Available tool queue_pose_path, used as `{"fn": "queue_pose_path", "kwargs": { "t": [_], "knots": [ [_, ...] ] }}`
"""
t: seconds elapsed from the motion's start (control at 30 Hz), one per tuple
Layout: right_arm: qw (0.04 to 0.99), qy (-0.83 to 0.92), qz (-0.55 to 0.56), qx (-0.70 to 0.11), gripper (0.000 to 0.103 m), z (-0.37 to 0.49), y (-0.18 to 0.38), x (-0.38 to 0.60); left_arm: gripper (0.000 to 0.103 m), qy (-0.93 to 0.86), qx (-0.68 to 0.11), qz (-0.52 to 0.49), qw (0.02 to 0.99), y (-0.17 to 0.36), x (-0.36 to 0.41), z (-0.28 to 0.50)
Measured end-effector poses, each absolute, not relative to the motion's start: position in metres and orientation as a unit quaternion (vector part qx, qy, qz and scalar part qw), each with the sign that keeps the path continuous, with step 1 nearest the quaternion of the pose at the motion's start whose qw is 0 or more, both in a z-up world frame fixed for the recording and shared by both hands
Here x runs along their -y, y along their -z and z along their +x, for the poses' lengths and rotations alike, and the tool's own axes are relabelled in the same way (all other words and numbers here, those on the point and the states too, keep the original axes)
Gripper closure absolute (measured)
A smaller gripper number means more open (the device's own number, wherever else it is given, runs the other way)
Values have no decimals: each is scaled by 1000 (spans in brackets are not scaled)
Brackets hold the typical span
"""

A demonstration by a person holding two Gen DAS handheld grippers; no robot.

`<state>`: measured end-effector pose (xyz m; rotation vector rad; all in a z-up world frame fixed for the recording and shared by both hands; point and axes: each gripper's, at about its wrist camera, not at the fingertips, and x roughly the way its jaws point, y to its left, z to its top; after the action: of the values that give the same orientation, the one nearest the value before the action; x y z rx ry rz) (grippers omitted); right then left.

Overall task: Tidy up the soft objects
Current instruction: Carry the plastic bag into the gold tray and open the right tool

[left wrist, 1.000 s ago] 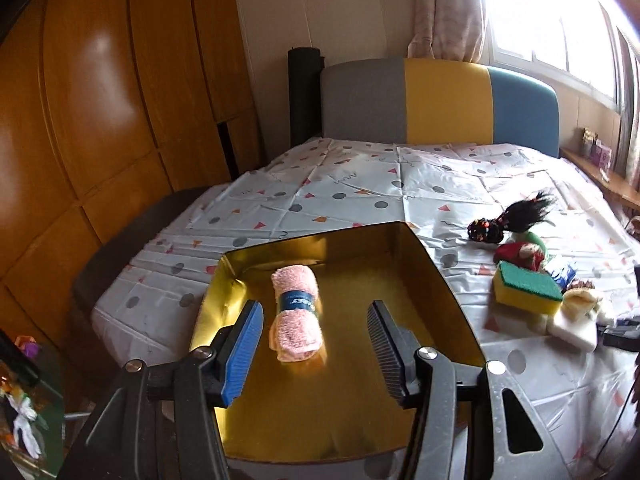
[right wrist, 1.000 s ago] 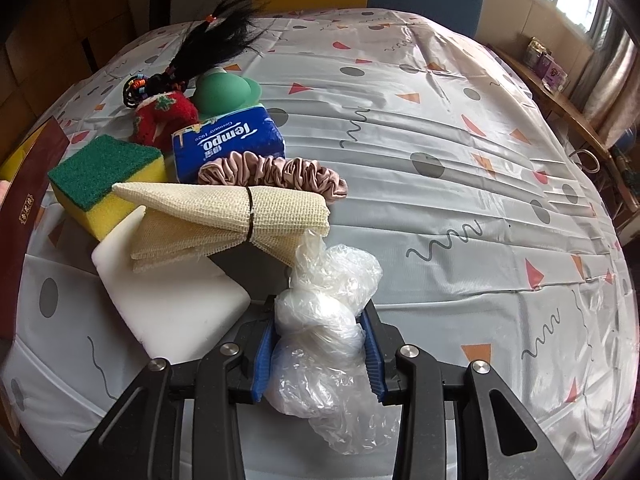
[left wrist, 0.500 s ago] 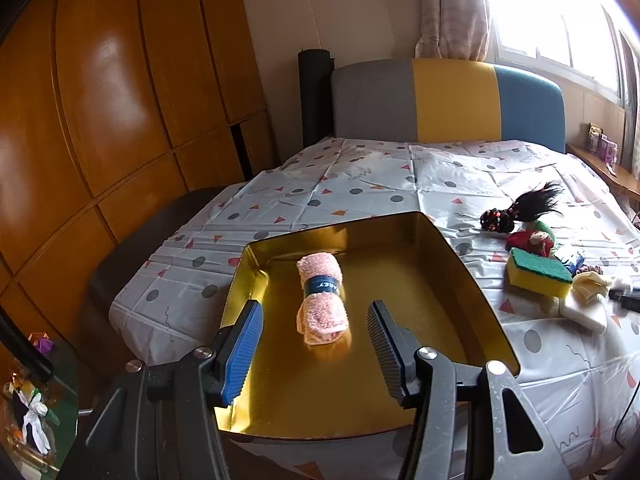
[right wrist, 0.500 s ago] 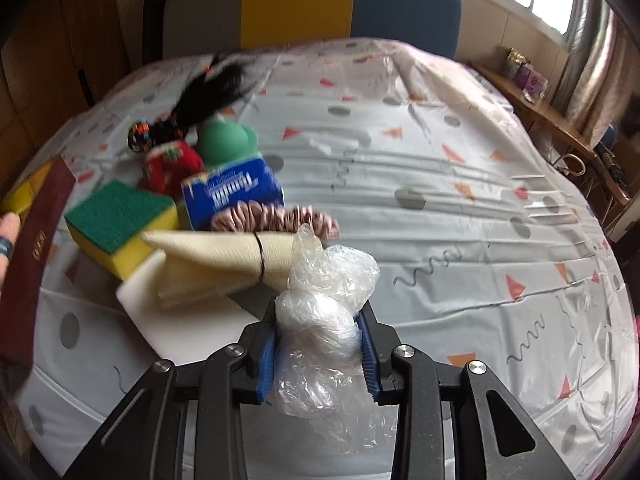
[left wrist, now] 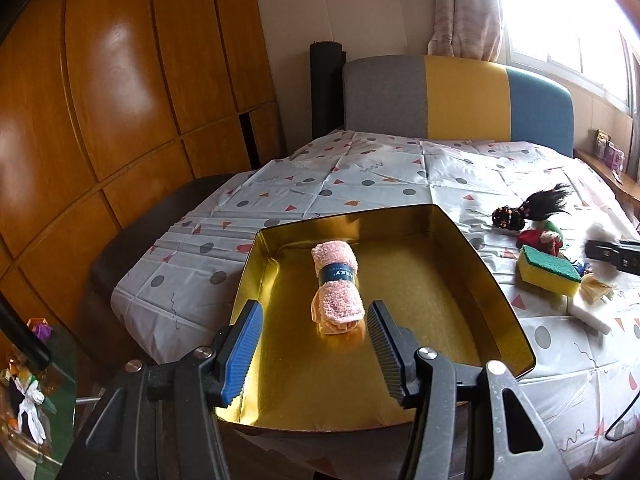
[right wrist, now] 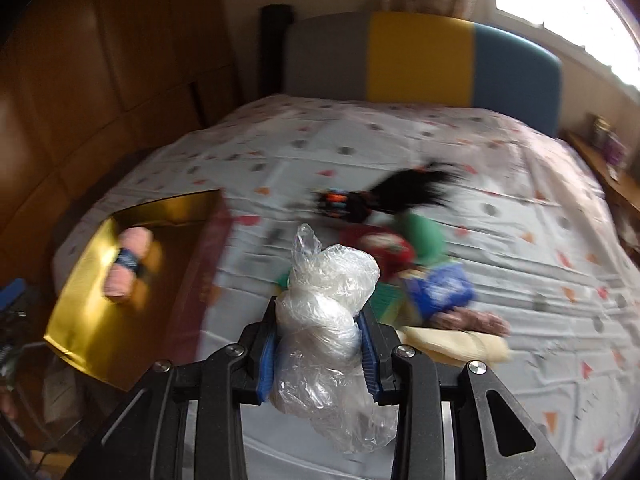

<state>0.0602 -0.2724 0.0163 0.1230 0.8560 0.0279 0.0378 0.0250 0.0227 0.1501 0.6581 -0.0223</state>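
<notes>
Left gripper (left wrist: 314, 346), jaws spread wide and empty, poised above the near end of the gold tin tray (left wrist: 496, 280). Inside the tray, one rolled pink towel (left wrist: 337, 288) with a dark band, lying lengthwise between the two finger lines but beyond the tips, touching neither pad.

Right gripper (right wrist: 319, 350), jaws pinching a crumpled clear plastic bag (right wrist: 328, 320), held above the patterned bedsheet (right wrist: 540, 320); bag bulging above and below the pads, hiding part of the pile behind it.

To the right of the tray on the sheet, a cluster of soft items: green-and-yellow sponge (left wrist: 548, 270), red plush toy (left wrist: 540, 239), black hair tuft with beaded band (left wrist: 532, 210), cream cloth bundle (left wrist: 596, 286) on a white foam block (left wrist: 590, 314). Same cluster in the right wrist view (heavily motion-blurred): blue tissue pack (right wrist: 440, 288), pink scrunchie (right wrist: 472, 320), green rounded object (right wrist: 424, 240), identity unclear.

Between bag and tray interior, only the tray's dark red outer wall (right wrist: 204, 276).

Beyond the sheet, a grey-yellow-blue headboard (left wrist: 460, 100); at left, wooden wardrobe panels (left wrist: 100, 100); at upper right, window with curtain (left wrist: 468, 8).
</notes>
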Motion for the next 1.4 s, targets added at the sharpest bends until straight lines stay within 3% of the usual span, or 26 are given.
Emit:
{"fn": "queue_pose_path", "kwargs": {
  "t": [0.3, 0.57, 0.63, 0.7, 0.73, 1.03, 1.4],
  "knots": [
    [877, -158, 32, -452, 67, 121, -6, 139, 48, -5, -348, 47, 936, -10, -50, 46],
    [853, -130, -32, -504, 61, 182, 37, 63, 48, -43, -369, 21, 928, 5, -89, 49],
    [857, -127, -43, -497, 51, 185, 36, 56, 48, -51, -373, 15, 926, 8, -97, 50],
    [868, -121, -56, -479, 35, 181, 29, 54, 48, -60, -377, 11, 924, 12, -104, 51],
    [873, -121, -61, -469, 34, 178, 27, 53, 48, -62, -379, 10, 923, 13, -107, 51],
    [906, -96, -114, -397, 31, 124, -4, 58, 48, -58, -389, -6, 919, 16, -110, 47],
    [924, -82, -98, -359, 27, 79, -26, 84, 48, -30, -381, 10, 924, 4, -86, 40]
  ]
}}
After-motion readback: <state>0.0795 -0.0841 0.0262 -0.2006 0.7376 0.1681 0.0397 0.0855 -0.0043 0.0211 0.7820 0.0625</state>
